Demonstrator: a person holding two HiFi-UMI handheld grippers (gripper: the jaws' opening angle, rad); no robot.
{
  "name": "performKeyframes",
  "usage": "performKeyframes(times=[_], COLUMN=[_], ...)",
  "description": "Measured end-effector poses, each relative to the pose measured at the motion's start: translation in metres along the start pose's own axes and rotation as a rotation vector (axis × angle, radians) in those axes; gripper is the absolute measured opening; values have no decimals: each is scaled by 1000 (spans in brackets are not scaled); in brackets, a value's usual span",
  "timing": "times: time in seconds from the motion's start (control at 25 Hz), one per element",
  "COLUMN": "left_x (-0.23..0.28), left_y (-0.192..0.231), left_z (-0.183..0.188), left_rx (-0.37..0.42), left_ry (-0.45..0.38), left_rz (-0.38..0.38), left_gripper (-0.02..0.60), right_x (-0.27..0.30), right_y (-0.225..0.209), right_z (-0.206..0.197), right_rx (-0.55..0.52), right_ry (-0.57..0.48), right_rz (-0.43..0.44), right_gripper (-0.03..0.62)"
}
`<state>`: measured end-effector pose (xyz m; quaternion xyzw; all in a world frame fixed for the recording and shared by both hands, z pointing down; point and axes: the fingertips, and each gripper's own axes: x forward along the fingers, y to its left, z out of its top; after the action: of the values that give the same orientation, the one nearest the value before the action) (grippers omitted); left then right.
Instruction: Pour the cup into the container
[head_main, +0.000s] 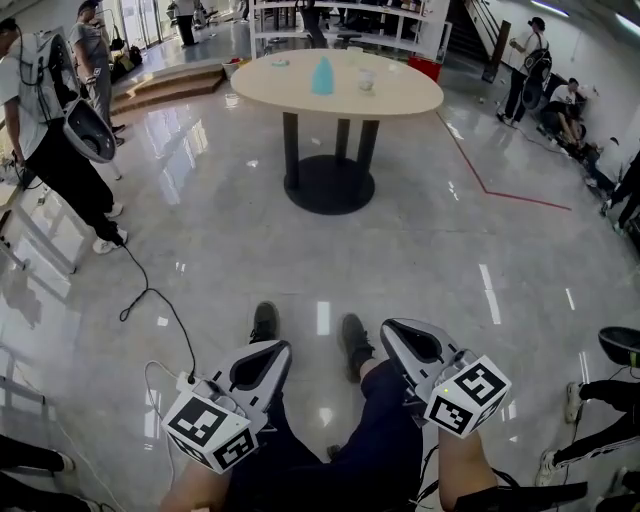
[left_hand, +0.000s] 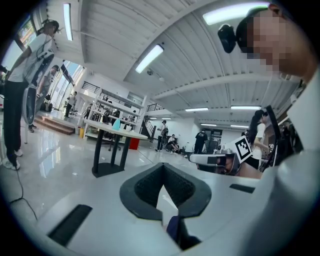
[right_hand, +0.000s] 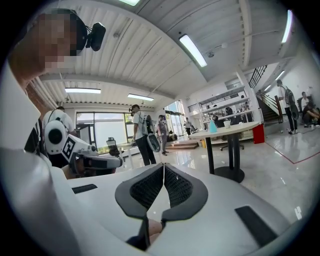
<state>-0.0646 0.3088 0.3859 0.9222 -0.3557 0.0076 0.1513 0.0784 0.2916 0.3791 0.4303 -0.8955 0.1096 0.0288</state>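
Far ahead stands a round beige table (head_main: 400, 98) on a black pedestal. On it are a light blue container (head_main: 323, 75) and a small pale cup (head_main: 366, 82). Both show again in the right gripper view, the container (right_hand: 212, 127) and the cup (right_hand: 226, 123). My left gripper (head_main: 278, 347) and right gripper (head_main: 392, 327) rest low over the person's lap, far from the table. Each has its jaws together with nothing between them. The left gripper view shows the jaws' tips (left_hand: 163, 165) meeting, and the right gripper view shows the same (right_hand: 163, 165).
A glossy grey floor lies between me and the table. A black cable (head_main: 150, 296) trails across it at the left. People stand at the left (head_main: 50, 120) and the far right (head_main: 530, 60). A red line (head_main: 500, 190) marks the floor, and steps (head_main: 170, 85) rise behind.
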Motion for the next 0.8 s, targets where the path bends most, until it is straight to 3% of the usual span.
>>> performKeyframes(times=[0.28,0.52,0.8], left_x=[-74,-125,-154], left_y=[-64,-118,-177], left_z=[-17,-6,-29], left_rx=[16,78,127], left_ry=[-33,-75,-16], left_rz=[27,75,-2], left_gripper=[-8,-8,-8], right_x=[-74,-139,-207], right_y=[59,105,135], right_z=[-10,6,-11], right_rx=[-1,-23,9], right_ry=[-23,-86,-135], right_rz=[-32,-39,-104], right_gripper=[11,9,10])
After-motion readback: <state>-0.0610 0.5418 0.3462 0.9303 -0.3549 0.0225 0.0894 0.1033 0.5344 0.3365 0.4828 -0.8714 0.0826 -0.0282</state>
